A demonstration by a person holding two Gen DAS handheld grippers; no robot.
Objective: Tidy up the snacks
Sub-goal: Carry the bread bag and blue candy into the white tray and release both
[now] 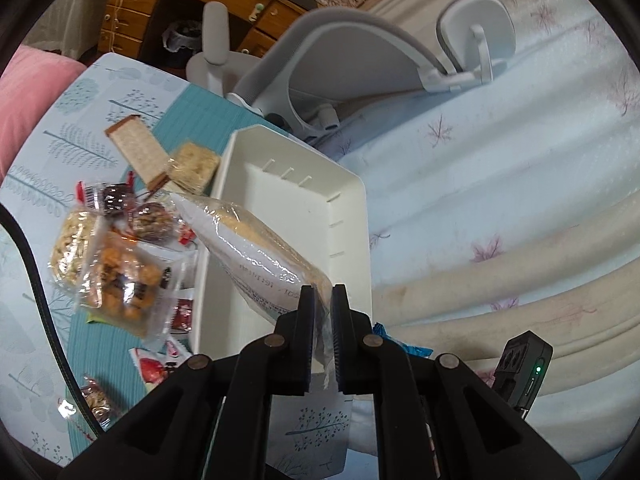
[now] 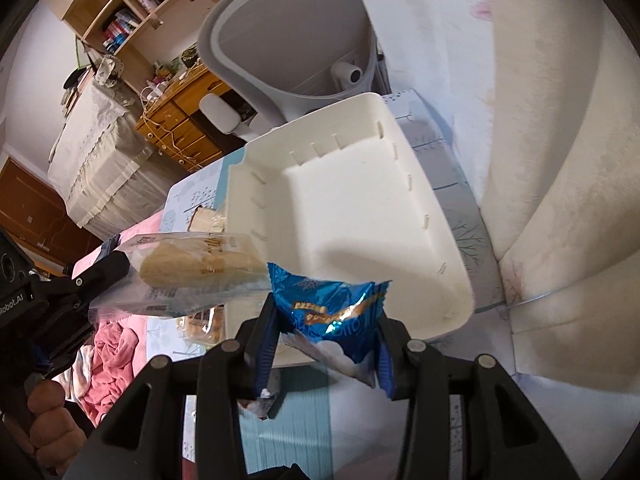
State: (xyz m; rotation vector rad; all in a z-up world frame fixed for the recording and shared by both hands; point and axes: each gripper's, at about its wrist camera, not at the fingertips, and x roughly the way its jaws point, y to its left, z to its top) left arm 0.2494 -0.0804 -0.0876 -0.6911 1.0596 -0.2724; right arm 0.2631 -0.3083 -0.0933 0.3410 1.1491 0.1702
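Observation:
My left gripper [image 1: 323, 304] is shut on the sealed end of a long clear-wrapped pastry [image 1: 256, 248], which hangs over the near-left part of the white plastic bin [image 1: 348, 208]. The right wrist view shows the same pastry [image 2: 192, 264] and the left gripper [image 2: 105, 257] at the bin's left rim. My right gripper [image 2: 326, 320] is shut on a shiny blue snack packet [image 2: 332, 308], held above the near edge of the white bin [image 2: 440, 240], whose inside is bare. A pile of wrapped snacks [image 1: 116, 256] lies on the table left of the bin.
The table carries a pale tree-print cloth [image 1: 92, 120] with a teal runner [image 1: 192, 112]. A grey office chair [image 1: 360, 56] stands behind the bin. A bed with leaf-print covers [image 1: 520, 200] fills the right side. A wooden dresser [image 1: 168, 8] is at the back.

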